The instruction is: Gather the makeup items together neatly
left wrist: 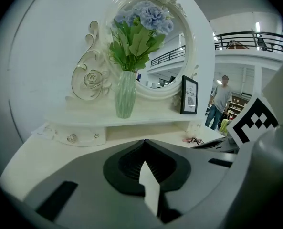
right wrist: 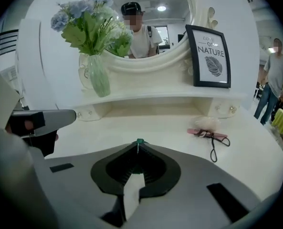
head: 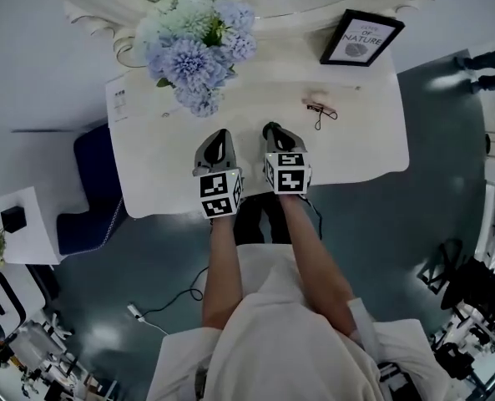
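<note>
The left gripper (left wrist: pixel 143 142) is shut completely, with nothing held. The right gripper (right wrist: pixel 139 143) is likewise shut (a green speck at its tips cannot be identified). The makeup items (right wrist: pixel 209 133) are grouped on the table (right wrist: pixel 146 120), well right of both grippers, below the framed print (right wrist: pixel 210 56).

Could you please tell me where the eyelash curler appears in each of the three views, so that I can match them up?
Head view: the eyelash curler lies right of centre on the table, below the framed print.
Left gripper view: small, at right, below the print.
Right gripper view: right of centre, below the print.
Shared landmark: the framed print.
</note>
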A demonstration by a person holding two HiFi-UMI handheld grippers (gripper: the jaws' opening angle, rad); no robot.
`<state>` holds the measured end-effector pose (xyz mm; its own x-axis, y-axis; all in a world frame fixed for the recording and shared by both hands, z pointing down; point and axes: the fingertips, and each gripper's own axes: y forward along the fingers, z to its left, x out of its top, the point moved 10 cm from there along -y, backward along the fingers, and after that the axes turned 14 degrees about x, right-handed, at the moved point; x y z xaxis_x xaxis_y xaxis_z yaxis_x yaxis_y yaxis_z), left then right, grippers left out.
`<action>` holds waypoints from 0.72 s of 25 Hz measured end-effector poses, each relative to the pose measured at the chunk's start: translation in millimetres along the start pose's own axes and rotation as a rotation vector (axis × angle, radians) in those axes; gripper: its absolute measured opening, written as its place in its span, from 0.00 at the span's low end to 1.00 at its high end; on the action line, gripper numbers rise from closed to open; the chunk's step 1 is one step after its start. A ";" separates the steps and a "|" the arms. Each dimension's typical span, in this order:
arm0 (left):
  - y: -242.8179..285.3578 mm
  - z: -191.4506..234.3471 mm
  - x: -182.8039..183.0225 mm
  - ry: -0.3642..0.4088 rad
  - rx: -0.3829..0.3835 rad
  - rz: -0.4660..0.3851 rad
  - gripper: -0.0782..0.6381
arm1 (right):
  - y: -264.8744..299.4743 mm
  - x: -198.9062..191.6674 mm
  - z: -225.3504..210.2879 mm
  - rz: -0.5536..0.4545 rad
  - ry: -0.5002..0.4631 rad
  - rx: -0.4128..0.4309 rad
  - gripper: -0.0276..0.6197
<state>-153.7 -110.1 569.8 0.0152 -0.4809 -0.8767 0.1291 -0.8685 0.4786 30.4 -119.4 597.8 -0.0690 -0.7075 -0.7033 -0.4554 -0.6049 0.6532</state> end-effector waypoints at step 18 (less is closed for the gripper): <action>-10.4 36.5 -20.3 0.002 0.040 0.002 0.13 | 33.7 -20.2 64.0 0.041 -0.021 0.073 0.22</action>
<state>-191.5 -95.8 584.3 0.0174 -0.4827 -0.8756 0.0894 -0.8715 0.4822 -40.4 -102.1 616.1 -0.1077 -0.7229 -0.6825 -0.5149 -0.5467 0.6603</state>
